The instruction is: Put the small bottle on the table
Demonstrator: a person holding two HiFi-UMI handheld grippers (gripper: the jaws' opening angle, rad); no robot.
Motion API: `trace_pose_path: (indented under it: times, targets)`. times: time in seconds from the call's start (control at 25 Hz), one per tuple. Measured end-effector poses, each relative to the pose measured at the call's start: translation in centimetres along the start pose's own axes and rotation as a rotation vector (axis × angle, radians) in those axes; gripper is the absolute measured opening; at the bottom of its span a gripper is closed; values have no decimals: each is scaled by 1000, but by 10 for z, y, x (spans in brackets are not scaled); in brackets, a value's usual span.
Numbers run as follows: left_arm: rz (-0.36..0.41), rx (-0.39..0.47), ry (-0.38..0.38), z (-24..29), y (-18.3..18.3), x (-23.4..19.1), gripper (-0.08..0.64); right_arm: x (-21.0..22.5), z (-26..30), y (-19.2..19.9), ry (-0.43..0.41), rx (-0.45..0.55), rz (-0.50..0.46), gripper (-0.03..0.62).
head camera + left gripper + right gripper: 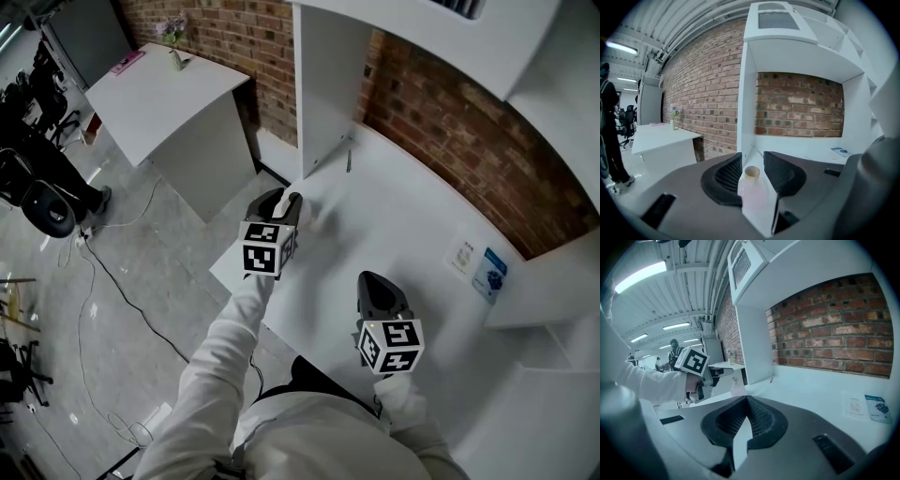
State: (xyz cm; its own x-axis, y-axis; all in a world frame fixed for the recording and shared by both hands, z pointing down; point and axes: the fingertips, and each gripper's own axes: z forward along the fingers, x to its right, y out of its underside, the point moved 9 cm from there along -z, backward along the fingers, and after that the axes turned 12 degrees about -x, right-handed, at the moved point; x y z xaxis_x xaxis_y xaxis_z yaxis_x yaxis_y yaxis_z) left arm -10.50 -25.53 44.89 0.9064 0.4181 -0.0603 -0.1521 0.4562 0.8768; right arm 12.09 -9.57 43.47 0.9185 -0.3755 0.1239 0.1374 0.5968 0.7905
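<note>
The small bottle is pale pink and translucent with a tan cap. It stands upright on the white table near its left corner. My left gripper has a jaw on either side of it, and a gap shows between the cap and each pad, so the gripper is open. In the head view the bottle is a pale blur just past the left gripper. My right gripper hovers over the table's near edge, shut with nothing in it. Its camera sees the bottle beside the left gripper.
A white shelf panel rises from the table just behind the bottle, with a brick wall beyond. A thin dark stick lies at the panel's foot. Two leaflets lie at the right. A second white table and office chairs stand to the left.
</note>
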Motion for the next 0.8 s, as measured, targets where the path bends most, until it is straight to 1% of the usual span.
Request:
trace_pose_path:
  times: [0.4, 0.52, 0.8]
  targets:
    - [-28, 9, 0, -64, 27, 2, 76, -18, -6, -3, -15, 27, -38, 28]
    - [-33, 15, -5, -83, 33, 2, 64, -24, -8, -4, -19, 36, -54, 28]
    - [-75, 27, -12, -127, 54, 2, 48, -38, -15, -4, -28, 56, -68, 28]
